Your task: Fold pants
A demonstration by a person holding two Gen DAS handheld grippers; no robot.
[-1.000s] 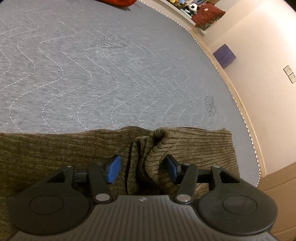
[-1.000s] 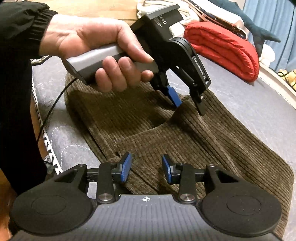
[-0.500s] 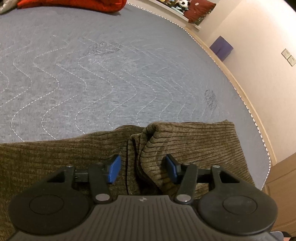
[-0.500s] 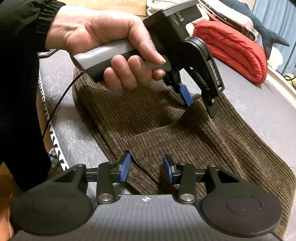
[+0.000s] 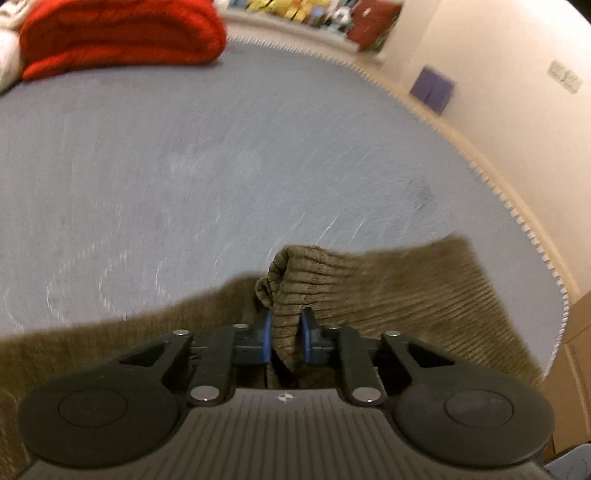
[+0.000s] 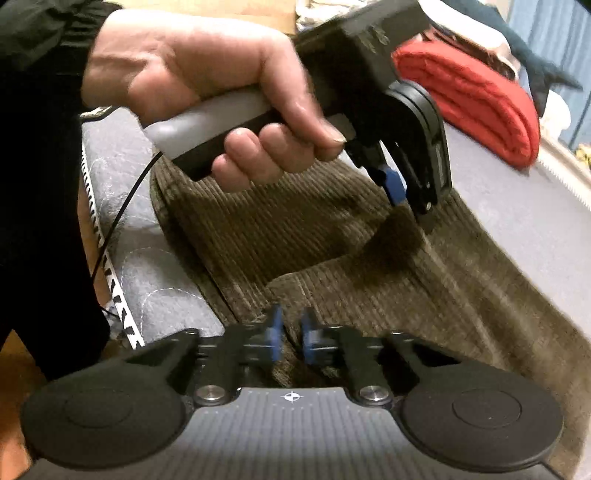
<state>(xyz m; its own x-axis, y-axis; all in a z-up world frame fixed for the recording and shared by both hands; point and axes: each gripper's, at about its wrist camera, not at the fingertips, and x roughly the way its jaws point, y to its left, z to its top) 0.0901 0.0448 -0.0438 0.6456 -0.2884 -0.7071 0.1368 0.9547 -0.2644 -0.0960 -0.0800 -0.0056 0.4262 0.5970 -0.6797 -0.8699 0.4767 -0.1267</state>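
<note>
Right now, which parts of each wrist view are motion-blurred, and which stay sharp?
Left wrist view: the grey quilted mattress and red folded blanket are smeared, while the left gripper, closing on the brown corduroy pants, stays sharp. Right wrist view: the person's hand and pants blur slightly; the right gripper blurs at its closing jaws.

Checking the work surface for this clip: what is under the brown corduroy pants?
The pants lie on a grey quilted mattress, bare beyond the fabric and at its near edge. What lies directly beneath the pants cannot be seen; the fabric covers it.
</note>
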